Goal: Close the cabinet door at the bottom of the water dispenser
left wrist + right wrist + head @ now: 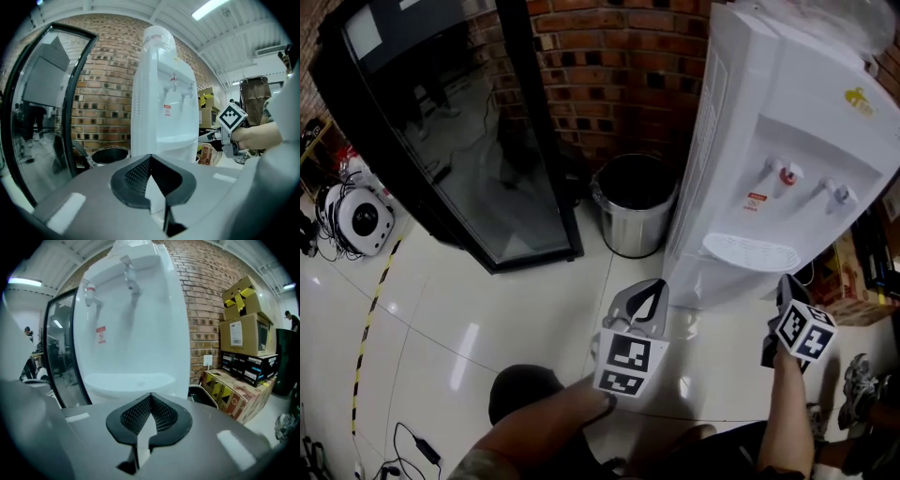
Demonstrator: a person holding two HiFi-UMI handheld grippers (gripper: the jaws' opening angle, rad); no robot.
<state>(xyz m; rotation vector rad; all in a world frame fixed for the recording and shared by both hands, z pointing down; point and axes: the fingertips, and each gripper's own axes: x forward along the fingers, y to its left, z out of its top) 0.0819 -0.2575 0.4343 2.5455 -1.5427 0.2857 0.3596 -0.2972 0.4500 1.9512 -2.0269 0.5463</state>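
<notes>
The white water dispenser (787,141) stands at the right against the brick wall, with a red tap and a blue tap above its drip tray (750,251). It fills the right gripper view (136,324) and stands centred in the left gripper view (161,103). Its bottom cabinet door is hidden behind the grippers in every view. My left gripper (648,298) is held low in front of the dispenser's left corner, jaws shut and empty (150,157). My right gripper (785,283) is held just below the drip tray, shut on nothing (150,394), and the left gripper view shows it (211,137) from the side.
A steel bin (636,202) with a black liner stands left of the dispenser. A tall black glass-door cabinet (441,122) leans at the left. Cardboard boxes (243,324) are stacked right of the dispenser. A white round device (358,217) and cables lie on the glossy tile floor.
</notes>
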